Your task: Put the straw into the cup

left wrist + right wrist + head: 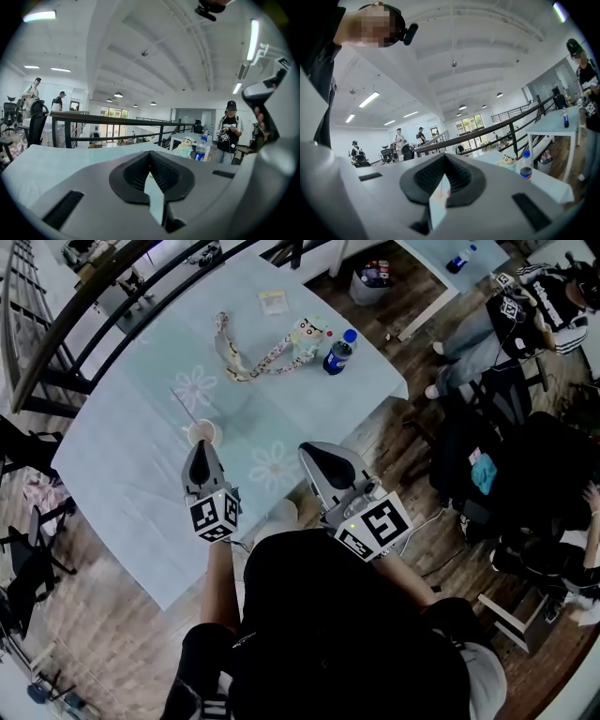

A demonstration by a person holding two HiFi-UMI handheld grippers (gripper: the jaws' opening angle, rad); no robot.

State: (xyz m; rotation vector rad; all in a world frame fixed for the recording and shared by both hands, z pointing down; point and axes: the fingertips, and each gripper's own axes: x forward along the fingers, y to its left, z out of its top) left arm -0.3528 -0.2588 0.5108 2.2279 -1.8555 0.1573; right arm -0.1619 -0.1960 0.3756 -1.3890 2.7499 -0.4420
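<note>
Head view: straw in cup, both claws empty.
The thin pale straw stands slanted in the small round pale cup on the light-blue clothed table. The left claw, just beside the cup, is pressed together on nothing. The right claw, further right, is likewise closed and empty. The task looks done.

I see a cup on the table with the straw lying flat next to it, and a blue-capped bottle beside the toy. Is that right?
Not quite. The straw is not lying flat next to the cup. It stands in the cup, leaning out over the rim, as the head view shows. The rest holds: the cup is on the table, and the blue-capped bottle is beside the toy.
</note>
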